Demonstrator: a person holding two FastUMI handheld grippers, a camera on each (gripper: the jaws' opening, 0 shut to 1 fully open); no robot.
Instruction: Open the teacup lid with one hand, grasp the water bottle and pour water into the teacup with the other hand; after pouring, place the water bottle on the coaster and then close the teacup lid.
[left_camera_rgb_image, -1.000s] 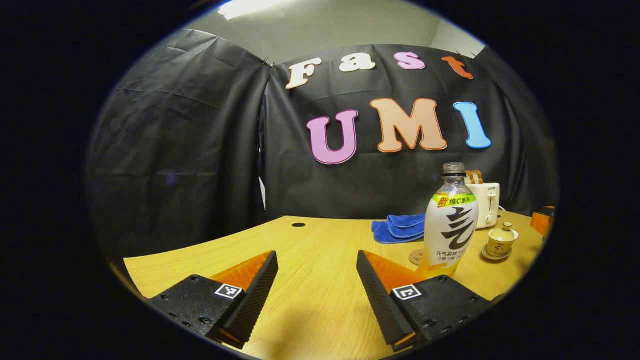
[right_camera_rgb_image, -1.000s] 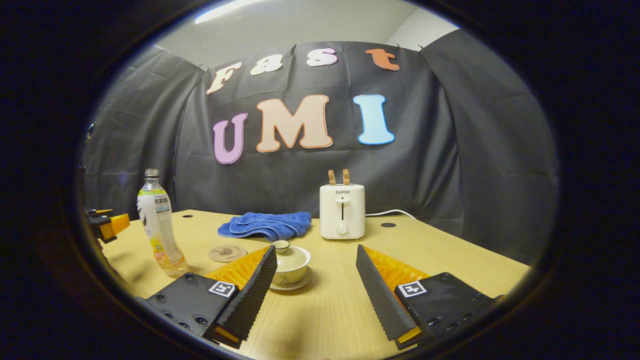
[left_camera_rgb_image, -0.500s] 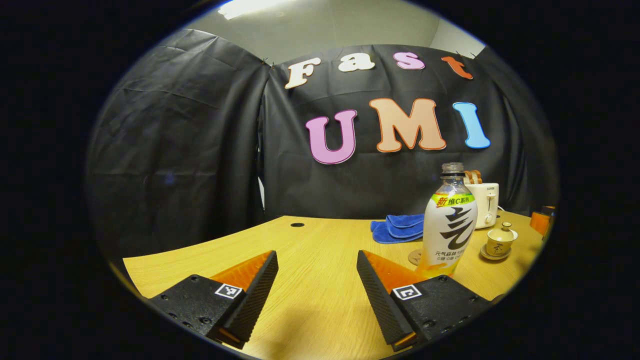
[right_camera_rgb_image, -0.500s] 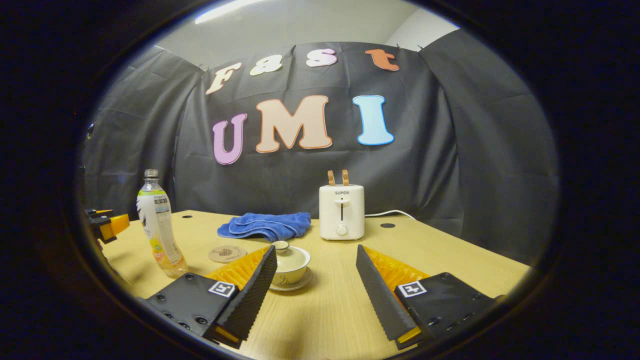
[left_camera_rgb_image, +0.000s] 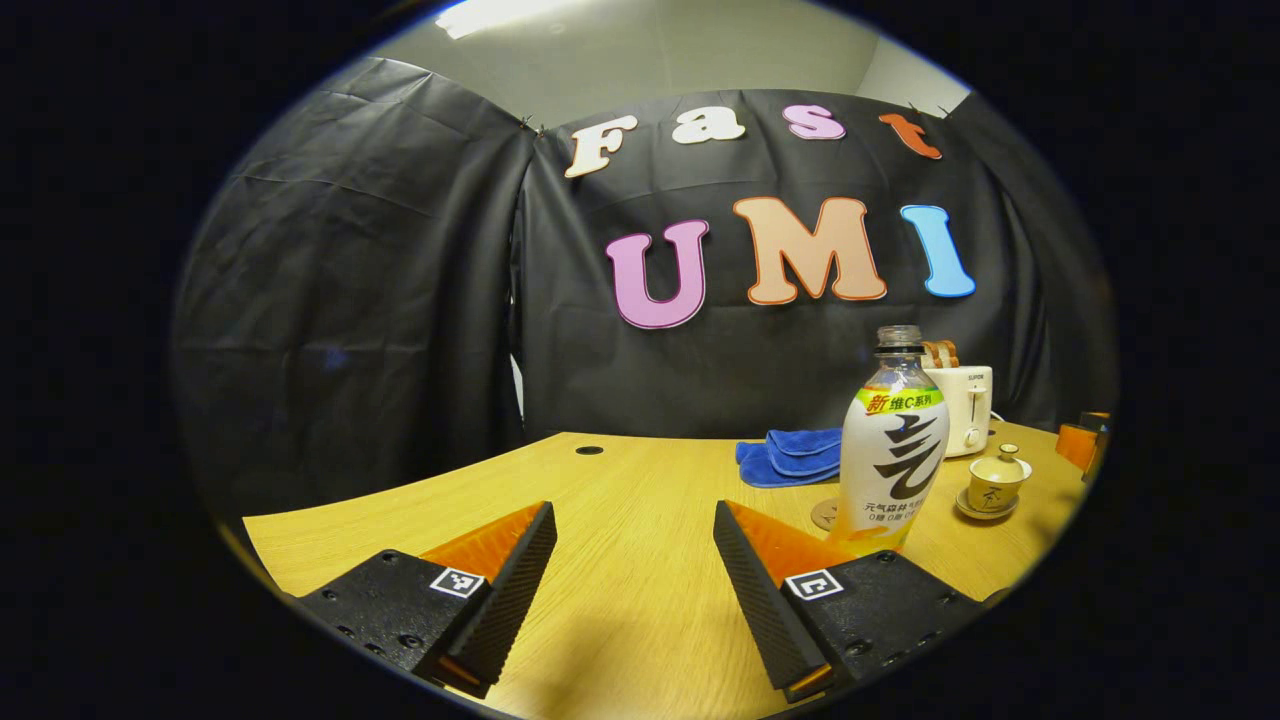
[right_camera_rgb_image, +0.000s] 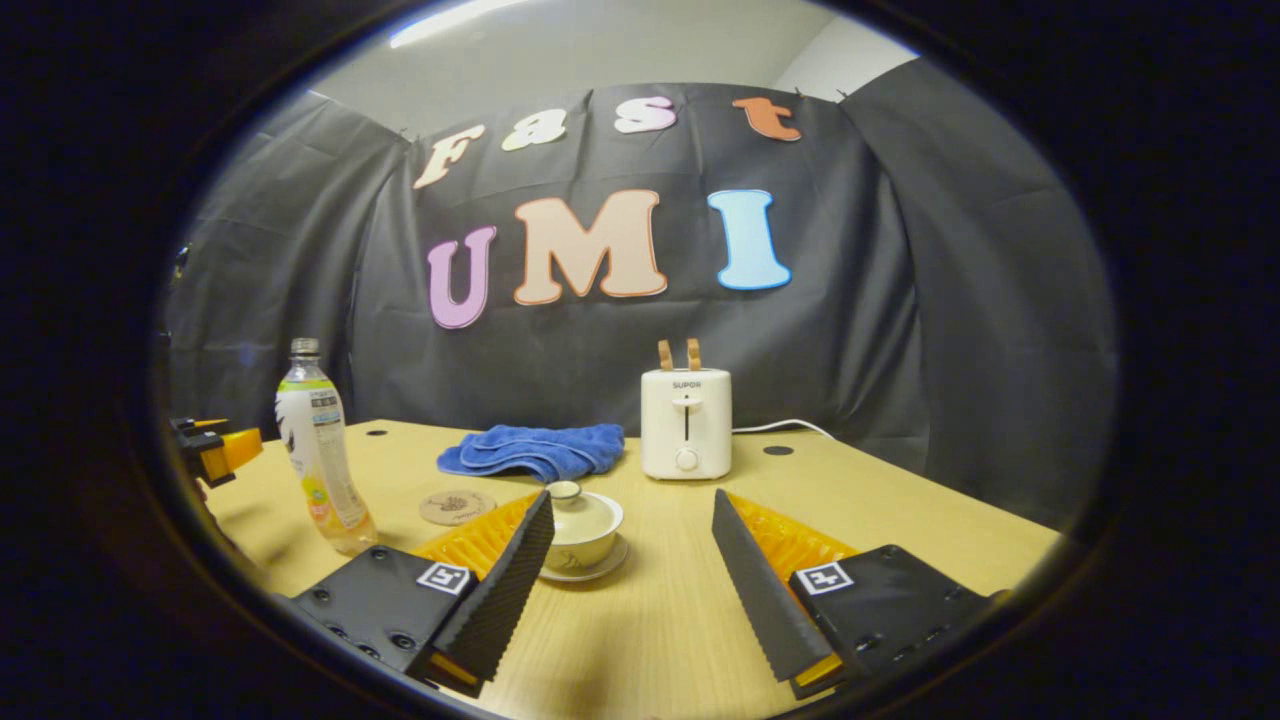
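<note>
Table (right_camera_rgb_image: 900, 500): pale wood, level, carries everything.

Toaster (right_camera_rgb_image: 686, 423) and blue cloth (right_camera_rgb_image: 535, 449) stand at the back, not part of the job.

Water bottle (left_camera_rgb_image: 893, 445): upright on the table, left of the teacup, with no cap seen on the neck. Clear plastic with a printed sleeve. Judged light and thin-walled, so it may dent under a hard squeeze, and the sleeve is likely slick. Best taken around the sleeved middle of the body, below the shoulder, not at the neck.

Left gripper (left_camera_rgb_image: 634, 580): jaws apart, holding nothing, aimed left of the bottle, which stands just past its right finger.

Right gripper (right_camera_rgb_image: 630, 585): jaws apart, holding nothing. The teacup sits ahead, near the left finger and partly hidden by it.

Teacup (right_camera_rgb_image: 583, 531): on its saucer, lid (right_camera_rgb_image: 580, 511) on. Looks ceramic, so stiff, brittle and smooth. The lid probably rests loose. Only sound hold is the small knob on top, pinched squarely and lifted straight up.

Coaster (right_camera_rgb_image: 455, 507): flat round disc, bare, between bottle and teacup, slightly behind.
</note>
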